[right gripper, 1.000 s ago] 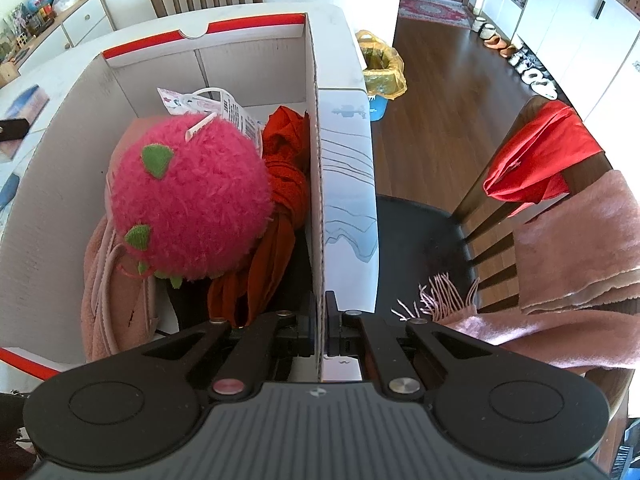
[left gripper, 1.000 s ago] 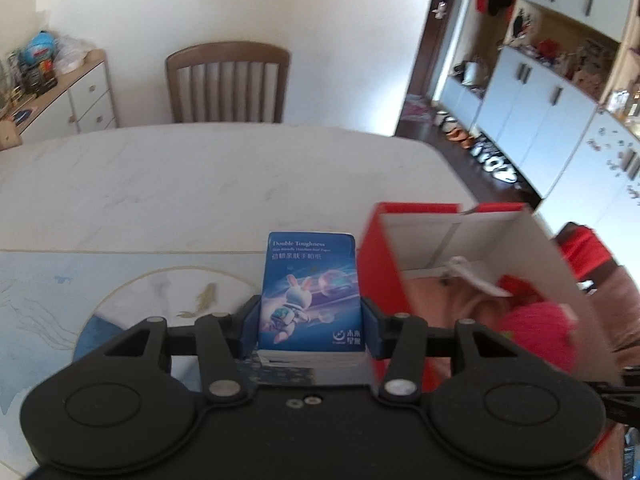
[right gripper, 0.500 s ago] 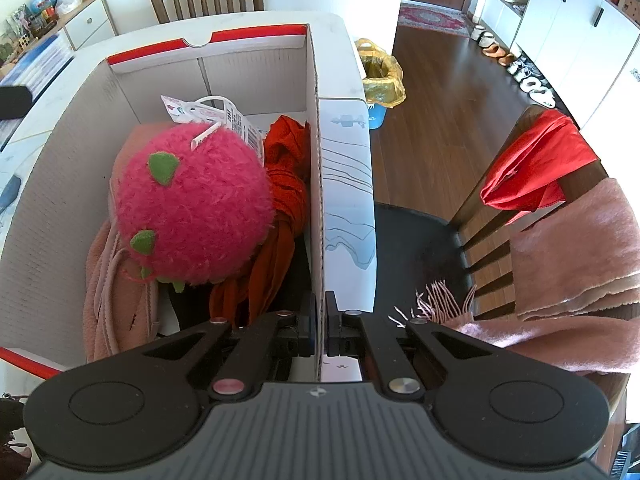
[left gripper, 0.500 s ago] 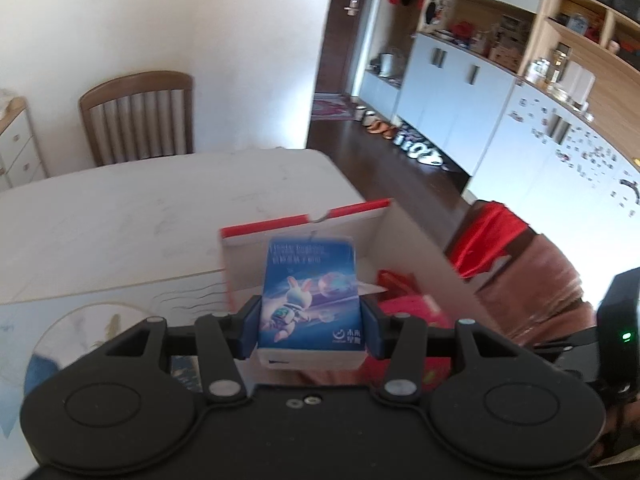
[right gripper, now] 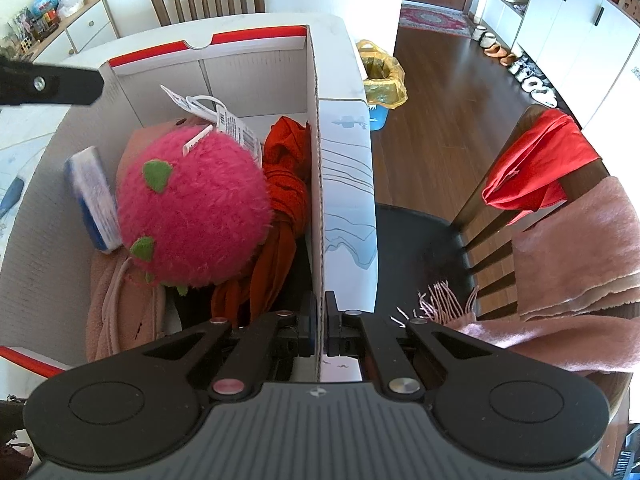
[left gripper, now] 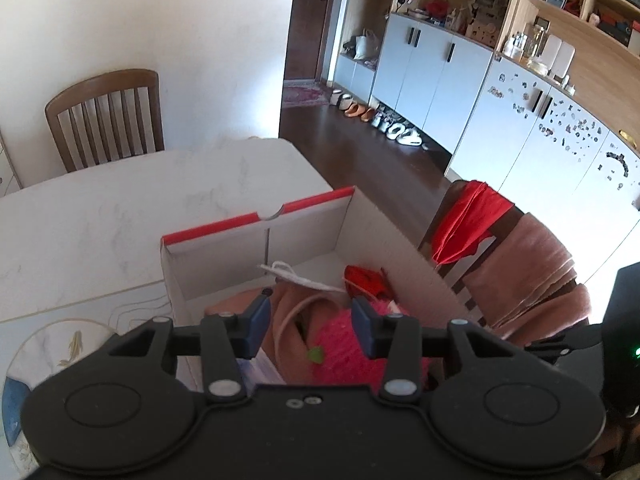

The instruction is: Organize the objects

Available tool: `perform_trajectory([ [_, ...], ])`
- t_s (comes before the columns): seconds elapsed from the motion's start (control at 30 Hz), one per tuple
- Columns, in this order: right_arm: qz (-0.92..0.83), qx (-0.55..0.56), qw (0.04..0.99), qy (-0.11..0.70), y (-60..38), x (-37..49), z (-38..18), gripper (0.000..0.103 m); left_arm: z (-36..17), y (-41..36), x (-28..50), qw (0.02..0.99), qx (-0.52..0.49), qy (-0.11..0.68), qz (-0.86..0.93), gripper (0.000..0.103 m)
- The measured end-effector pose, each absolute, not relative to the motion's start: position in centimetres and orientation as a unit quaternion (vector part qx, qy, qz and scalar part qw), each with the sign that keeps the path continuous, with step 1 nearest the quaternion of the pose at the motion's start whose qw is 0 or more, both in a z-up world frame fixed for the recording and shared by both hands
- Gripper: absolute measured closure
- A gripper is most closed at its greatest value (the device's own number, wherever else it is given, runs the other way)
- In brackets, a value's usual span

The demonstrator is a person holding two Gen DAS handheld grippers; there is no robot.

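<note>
A: Left wrist view: the left claw is seen spread and empty above the cardboard box. A second ago the blue tissue pack was pinched between its pads; nothing is held there now. The jaws have just been narrowing a little, with nothing between them.

B: Where is the pack found?

A: In the right wrist view the tissue pack is seen inside the box at about nine o'clock, blurred, tilted against the left wall and just beside the pink plush toy. Whether it has settled or is being caught mid-fall cannot be told from the blur.

B: And the rest of the contents?

A: The plush is sat in the middle on a pink bag, with the orange cloth at three o'clock of it, against the right wall. A white tag is laid at twelve o'clock of the plush.

B: The other claw?

A: The right claw is pressed together on the box's right wall at six o'clock, so the box is judged to be steadied on the bench while things are dropped in.

B: What is meant for the task?

A: One more object is judged to be stowed. The left claw is now free for whatever is to be fetched next; nothing further to collect is shown plainly on the bench in these views.
</note>
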State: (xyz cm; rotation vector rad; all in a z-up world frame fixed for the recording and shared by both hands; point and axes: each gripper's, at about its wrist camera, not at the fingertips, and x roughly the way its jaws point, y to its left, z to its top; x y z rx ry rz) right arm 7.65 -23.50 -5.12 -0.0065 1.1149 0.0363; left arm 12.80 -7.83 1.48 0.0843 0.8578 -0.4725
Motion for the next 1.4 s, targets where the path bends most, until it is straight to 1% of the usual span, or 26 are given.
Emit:
perform_trajectory([
  [0.33, 0.017, -0.003, 0.861, 0.508, -23.4, 7.4, -4.2, 0.100, 0.7, -6.0, 11.8, 0.879, 0.024, 0.426, -0.213, 0.059],
  [0.5, 0.016, -0.008, 0.872, 0.490, -23.4, 6.9, -3.0, 0.100, 1.0, -5.3, 10.8, 0.883, 0.016, 0.421, -0.207, 0.055],
  [0.57, 0.015, -0.009, 0.876, 0.482, -23.4, 6.6, -2.4, 0.100, 1.3, -5.0, 10.3, 0.887, 0.015, 0.415, -0.203, 0.051],
  [0.67, 0.014, -0.010, 0.882, 0.472, -23.3, 6.1, -1.5, 0.100, 1.8, -4.5, 9.6, 0.893, 0.015, 0.404, -0.195, 0.042],
  [0.83, 0.011, -0.011, 0.890, 0.455, -23.2, 5.0, -0.1, 0.099, 2.7, -3.8, 8.3, 0.901, 0.016, 0.388, -0.192, 0.038],
  [1.07, 0.031, -0.008, 0.906, 0.422, -22.3, 3.0, 2.1, 0.100, 4.0, -3.2, 6.3, 0.911, 0.024, 0.359, -0.201, 0.019],
  [1.17, 0.038, -0.002, 0.911, 0.410, -21.9, 2.2, 2.8, 0.100, 4.5, -2.9, 5.5, 0.915, 0.026, 0.346, -0.206, 0.013],
  [1.4, 0.060, 0.012, 0.922, 0.382, -20.9, 0.4, 4.1, 0.099, 5.1, -1.9, 4.1, 0.920, 0.021, 0.326, -0.217, 0.004],
])
